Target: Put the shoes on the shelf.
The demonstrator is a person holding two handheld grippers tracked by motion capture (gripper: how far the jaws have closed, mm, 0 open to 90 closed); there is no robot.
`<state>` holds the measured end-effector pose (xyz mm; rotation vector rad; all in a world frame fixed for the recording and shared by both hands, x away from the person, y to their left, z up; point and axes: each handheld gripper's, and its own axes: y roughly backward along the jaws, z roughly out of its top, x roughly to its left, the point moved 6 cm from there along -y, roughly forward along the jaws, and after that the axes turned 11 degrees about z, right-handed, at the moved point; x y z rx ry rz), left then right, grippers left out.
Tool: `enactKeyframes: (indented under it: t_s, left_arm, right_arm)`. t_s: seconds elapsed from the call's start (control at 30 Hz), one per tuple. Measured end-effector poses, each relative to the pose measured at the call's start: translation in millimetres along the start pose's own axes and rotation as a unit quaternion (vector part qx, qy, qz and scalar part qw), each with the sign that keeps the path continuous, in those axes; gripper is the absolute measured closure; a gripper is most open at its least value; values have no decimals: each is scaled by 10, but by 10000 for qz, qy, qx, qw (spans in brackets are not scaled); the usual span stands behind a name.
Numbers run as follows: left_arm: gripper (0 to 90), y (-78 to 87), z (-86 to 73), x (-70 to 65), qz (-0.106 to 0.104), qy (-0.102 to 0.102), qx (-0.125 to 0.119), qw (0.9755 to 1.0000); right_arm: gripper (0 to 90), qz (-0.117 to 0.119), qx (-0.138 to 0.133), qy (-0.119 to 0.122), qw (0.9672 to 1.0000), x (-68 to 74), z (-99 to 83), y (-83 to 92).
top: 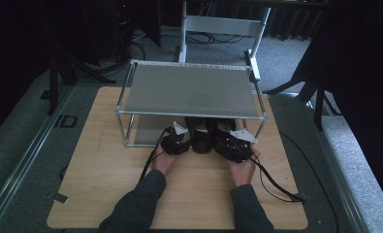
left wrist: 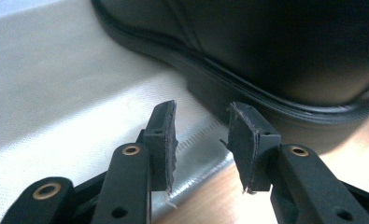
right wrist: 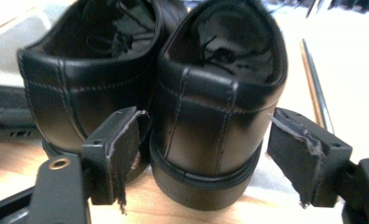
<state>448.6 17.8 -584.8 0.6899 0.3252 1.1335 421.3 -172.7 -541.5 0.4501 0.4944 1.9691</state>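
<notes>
Two black leather shoes stand side by side, heels toward me, at the front of a metal rack's lower shelf (top: 143, 131). In the right gripper view the right shoe (right wrist: 219, 93) and the left shoe (right wrist: 79, 79) stand close together. My right gripper (right wrist: 205, 119) is open, its jaws spread either side of the right shoe's heel with a gap at the right pad. In the high view it (top: 230, 143) sits just behind that shoe (top: 223, 128). My left gripper (left wrist: 201, 135) is open with nothing between its pads, beside the left shoe's sole (left wrist: 275, 46). From above it (top: 178, 141) flanks the left shoe (top: 202, 136).
The rack's grey top shelf (top: 189, 90) overhangs the shoes' front halves, with thin corner posts (top: 263, 124) at the front. The wooden table (top: 106, 165) spreads left and toward me. Cables (top: 276, 184) trail from both grippers. Dark stands and floor surround the table.
</notes>
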Motion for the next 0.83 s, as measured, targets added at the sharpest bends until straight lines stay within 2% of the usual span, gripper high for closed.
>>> enactKeyframes:
  t_s: [0.1, 0.3, 0.5, 0.73, 0.83]
  left_arm:
    - [621, -15, -15, 7, 22, -39, 43, 10000]
    - [619, 6, -44, 59, 80, -10, 35, 10000]
    - [610, 49, -66, 80, 82, -10, 21, 10000]
    - [594, 229, -185, 89, 108, -100, -20, 9999]
    - [590, 314, -245, 95, 110, -151, -52, 9998]
  right_arm:
    - [238, -35, 81, 52, 9999, 17, -37, 2]
    - [241, 97, 225, 64, 9997, 0, -206, 108]
    - [239, 164, 656, -57, 9977, -80, -466, 223]
    - [238, 141, 989, -236, 9947, -207, -641, 340]
    - [235, 40, 1123, -280, 9933, -277, -699, 356]
